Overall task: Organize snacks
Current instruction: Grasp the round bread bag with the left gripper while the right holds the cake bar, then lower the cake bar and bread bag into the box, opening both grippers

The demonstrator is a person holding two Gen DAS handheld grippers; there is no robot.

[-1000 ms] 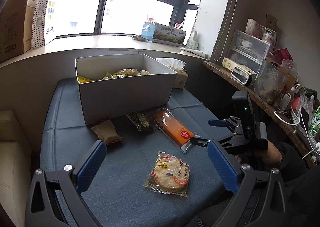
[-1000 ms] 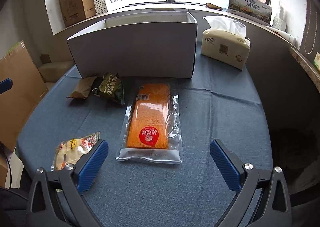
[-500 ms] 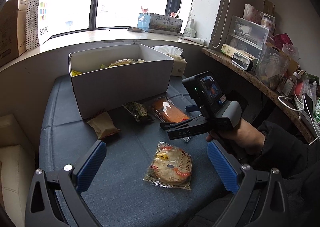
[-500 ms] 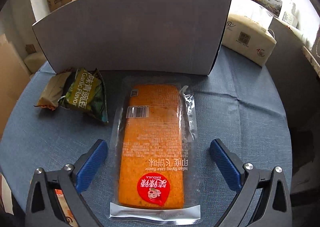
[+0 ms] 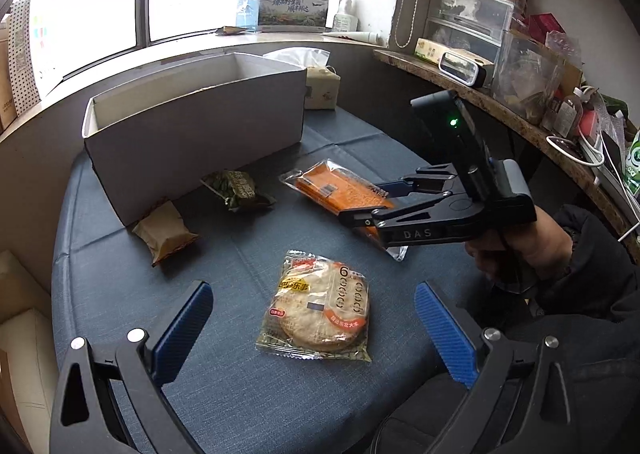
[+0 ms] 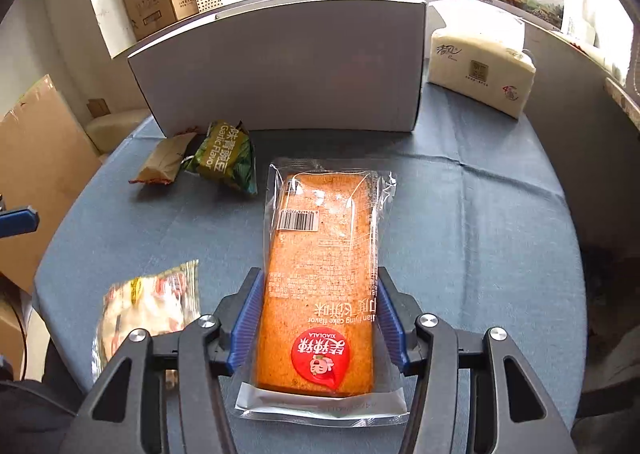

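Right gripper (image 6: pixel 318 324): jaws have just been closing and now squeeze the orange cake pack (image 6: pixel 320 274) across its width, at the near end by the red sticker; blue pads (image 6: pixel 246 320) press both long sides. Pack runs straight ahead from the jaws on the blue tablecloth (image 6: pixel 480 234), far end toward the white box (image 6: pixel 280 65). Judged light, soft and crushable, w/ slick film that could slide; a hold on the cake's body, not the clear edge seal, looks safest, w/ gentle pressure. Ahead-left of the jaws: green garlic snack (image 6: pixel 224 159) and brown packet (image 6: pixel 164 163). Left gripper (image 5: pixel 312 328): jaws released, wide apart, holding nothing, w/ the round cracker pack (image 5: pixel 320 310) lying between and just ahead. Both grippers tilt steeply down; the person's hand (image 5: pixel 520 250) grips the right tool's handle from the side.
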